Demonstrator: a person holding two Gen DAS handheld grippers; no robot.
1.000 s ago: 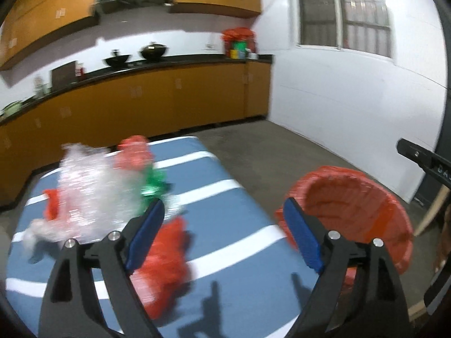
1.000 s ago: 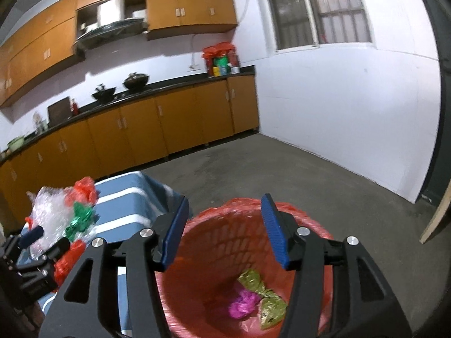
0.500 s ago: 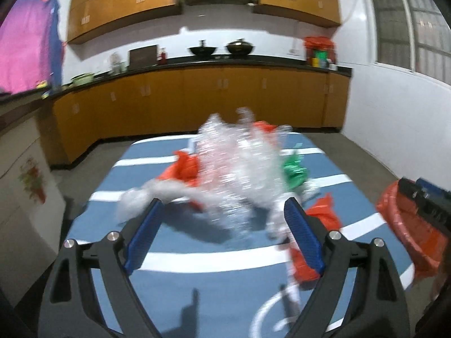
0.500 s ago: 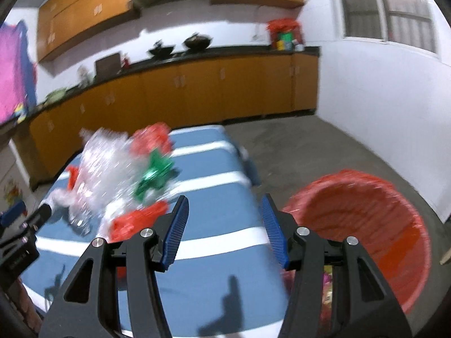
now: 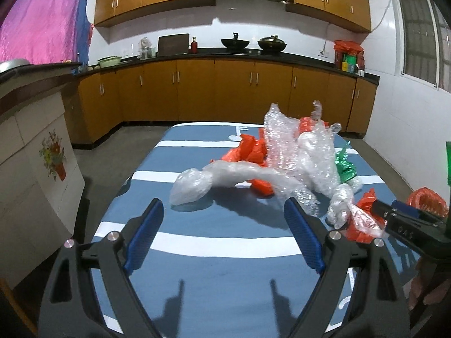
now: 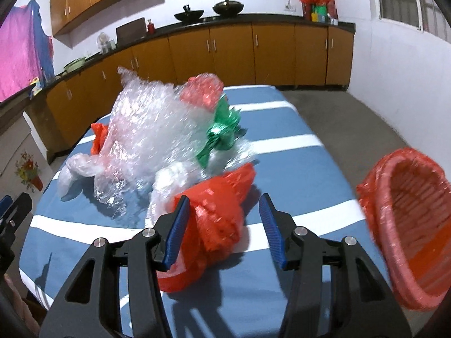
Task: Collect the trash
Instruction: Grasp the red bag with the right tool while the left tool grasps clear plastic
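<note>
A heap of trash lies on the blue white-striped table [image 5: 225, 225]: clear bubble wrap [image 5: 296, 155] [image 6: 146, 129], red plastic bags [image 5: 251, 149], green foil [image 5: 345, 166] [image 6: 222, 132]. My right gripper [image 6: 222, 222] is open, its jaws on either side of a crumpled red plastic bag [image 6: 220, 208] at the table's near edge; it also shows in the left wrist view [image 5: 389, 214]. My left gripper [image 5: 225, 236] is open and empty, just short of the bubble wrap's twisted end [image 5: 191, 186]. The red trash basket [image 6: 408, 219] stands right of the table.
Wooden cabinets [image 5: 225, 90] with a black counter run along the far wall, with woks and bottles on top. A white cabinet with a flower sticker [image 5: 36, 169] stands left of the table. Bare concrete floor [image 6: 352, 118] lies between table and white wall.
Both grippers swung left from the red basket to the table. My right gripper has come down around the red bag. My left now faces the bubble wrap head-on.
</note>
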